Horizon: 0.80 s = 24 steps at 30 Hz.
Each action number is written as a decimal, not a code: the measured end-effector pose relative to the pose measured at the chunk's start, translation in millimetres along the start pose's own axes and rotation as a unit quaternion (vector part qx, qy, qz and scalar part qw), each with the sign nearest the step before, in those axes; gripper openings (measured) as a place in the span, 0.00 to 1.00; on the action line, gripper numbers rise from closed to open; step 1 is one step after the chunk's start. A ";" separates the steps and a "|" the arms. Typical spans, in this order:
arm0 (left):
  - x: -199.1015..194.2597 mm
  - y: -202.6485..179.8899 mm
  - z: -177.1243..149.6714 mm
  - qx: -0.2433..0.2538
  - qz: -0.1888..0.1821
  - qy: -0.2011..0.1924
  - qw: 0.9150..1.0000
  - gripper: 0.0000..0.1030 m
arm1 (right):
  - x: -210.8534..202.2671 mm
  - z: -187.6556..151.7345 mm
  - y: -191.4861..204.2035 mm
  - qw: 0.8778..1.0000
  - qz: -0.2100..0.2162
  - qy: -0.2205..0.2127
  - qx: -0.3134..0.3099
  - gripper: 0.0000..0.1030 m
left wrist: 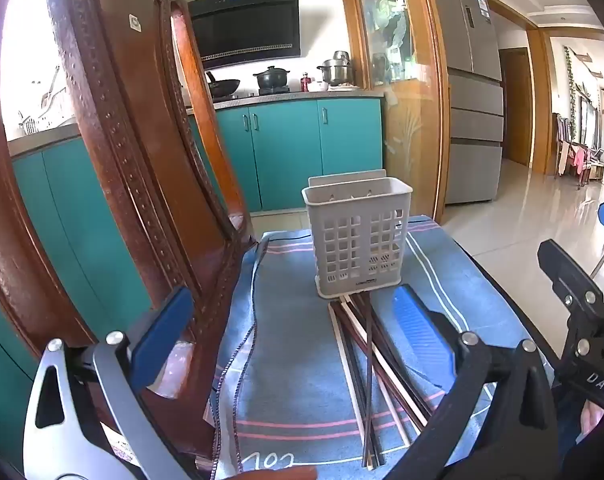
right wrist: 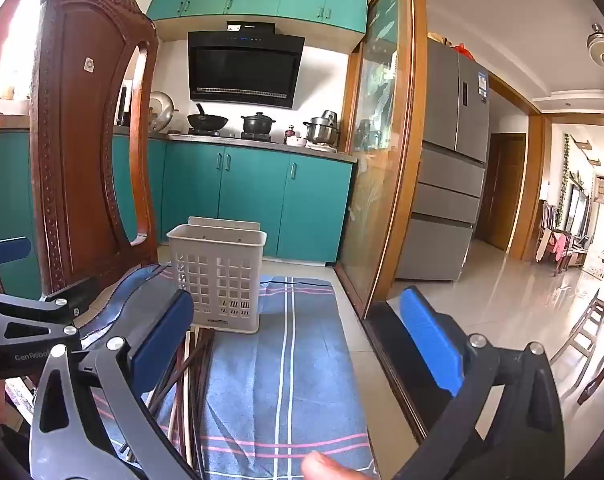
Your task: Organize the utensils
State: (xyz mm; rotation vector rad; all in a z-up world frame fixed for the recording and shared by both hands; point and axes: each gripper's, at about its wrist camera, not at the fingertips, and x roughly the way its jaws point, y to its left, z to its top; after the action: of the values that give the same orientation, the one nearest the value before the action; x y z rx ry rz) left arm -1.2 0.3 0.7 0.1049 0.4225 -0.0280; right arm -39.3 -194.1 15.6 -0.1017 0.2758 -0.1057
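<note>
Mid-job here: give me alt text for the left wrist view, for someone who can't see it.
The left hand-held gripper hangs open over a blue striped cloth, nothing between its blue pads. A loose pile of chopsticks lies on the cloth, its far ends at a white slotted utensil holder. A carved wooden chair back stands left.

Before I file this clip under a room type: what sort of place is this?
A home kitchen, most likely: teal cabinets, a stove with a wok under a black range hood, and a steel fridge. Chopsticks lie by a white utensil basket.
</note>
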 end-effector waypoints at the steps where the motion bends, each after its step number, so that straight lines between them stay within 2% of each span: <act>1: -0.2 0.2 0.0 0.000 0.000 0.000 1.000 0.97 | 0.0 -0.1 -0.2 1.000 0.001 0.000 0.001 0.97; 24: -2.8 -2.9 4.4 0.007 0.003 0.003 1.000 0.97 | -1.3 -3.3 -4.2 1.000 0.003 0.002 0.004 0.97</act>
State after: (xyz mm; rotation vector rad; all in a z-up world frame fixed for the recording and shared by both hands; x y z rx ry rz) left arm -2.0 -3.0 5.6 0.1192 0.4282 -0.0256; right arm -41.8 -198.3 13.2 -0.0924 0.2790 -0.1012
